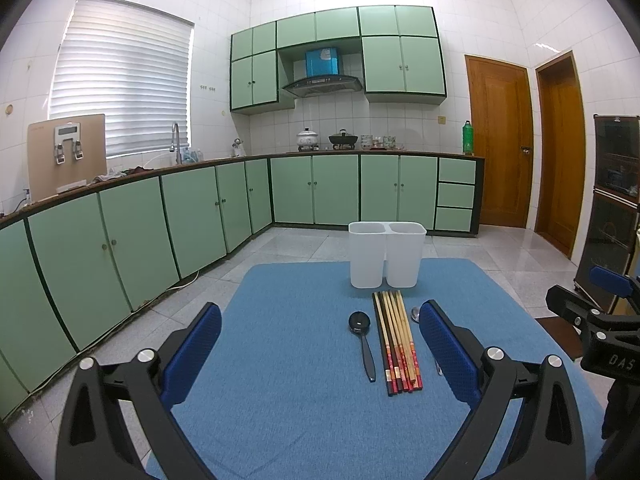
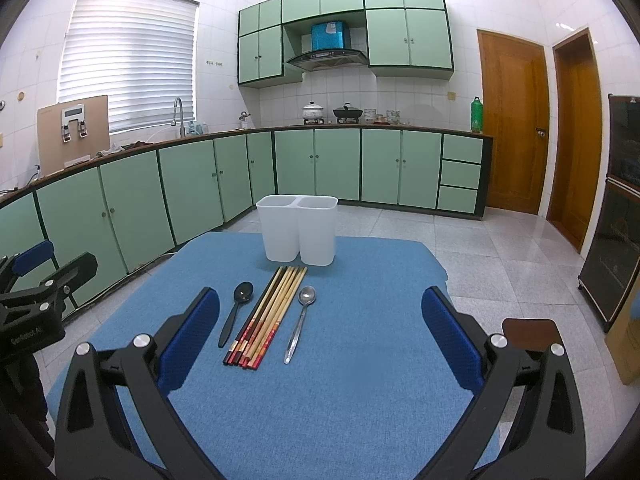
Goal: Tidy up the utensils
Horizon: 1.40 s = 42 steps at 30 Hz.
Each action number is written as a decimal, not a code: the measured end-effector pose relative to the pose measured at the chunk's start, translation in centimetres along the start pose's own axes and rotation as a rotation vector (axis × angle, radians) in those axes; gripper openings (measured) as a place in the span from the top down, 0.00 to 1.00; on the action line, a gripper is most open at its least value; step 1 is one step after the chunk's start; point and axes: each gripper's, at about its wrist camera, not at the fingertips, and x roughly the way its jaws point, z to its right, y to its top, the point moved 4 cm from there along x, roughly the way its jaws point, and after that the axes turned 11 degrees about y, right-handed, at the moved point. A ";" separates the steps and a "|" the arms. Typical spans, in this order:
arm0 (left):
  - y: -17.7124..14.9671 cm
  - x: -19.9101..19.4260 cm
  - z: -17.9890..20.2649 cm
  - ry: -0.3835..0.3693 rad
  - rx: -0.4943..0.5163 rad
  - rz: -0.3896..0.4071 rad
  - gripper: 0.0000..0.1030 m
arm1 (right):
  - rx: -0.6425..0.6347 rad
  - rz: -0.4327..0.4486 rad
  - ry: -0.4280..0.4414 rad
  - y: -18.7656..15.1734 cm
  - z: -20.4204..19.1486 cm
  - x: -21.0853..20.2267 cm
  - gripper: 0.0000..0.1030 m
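On the blue table mat [image 1: 288,360] [image 2: 360,360] lie a black spoon [image 1: 362,340] [image 2: 236,312], a row of several chopsticks [image 1: 396,344] [image 2: 268,316] and a metal spoon [image 2: 301,322], which my left gripper's right finger partly hides in the left wrist view [image 1: 416,314]. Behind them stands a white two-compartment holder [image 1: 386,254] [image 2: 298,232], empty as far as I can see. My left gripper [image 1: 320,346] is open, hovering in front of the utensils. My right gripper [image 2: 320,332] is open too, above the mat near the utensil handles. Neither holds anything.
The other gripper shows at each view's edge [image 1: 592,320] [image 2: 44,300]. Green kitchen cabinets [image 1: 200,208] run along the left and back. Tiled floor [image 2: 500,260] surrounds the table. A dark cabinet [image 2: 616,216] stands at the right and a brown stool [image 2: 528,332] beside the mat.
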 end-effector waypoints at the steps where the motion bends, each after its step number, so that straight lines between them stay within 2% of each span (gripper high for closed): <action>1: 0.0 0.0 0.0 0.001 0.001 0.000 0.06 | 0.000 0.000 0.000 0.0 0.0 0.0 0.05; 20: -0.4 0.8 0.2 0.007 0.004 -0.012 0.06 | 0.006 -0.019 -0.001 -0.4 0.3 0.3 0.05; 29: -0.6 2.2 0.5 0.010 0.010 -0.033 0.06 | 0.005 -0.048 -0.002 -0.3 0.7 2.2 0.05; 35: -0.9 5.8 0.8 0.022 0.035 -0.090 0.06 | 0.003 -0.104 0.002 -0.3 1.5 5.3 0.05; 42: -2.0 13.2 0.8 0.040 0.063 -0.243 0.06 | 0.049 -0.257 0.041 -0.5 3.3 12.9 0.05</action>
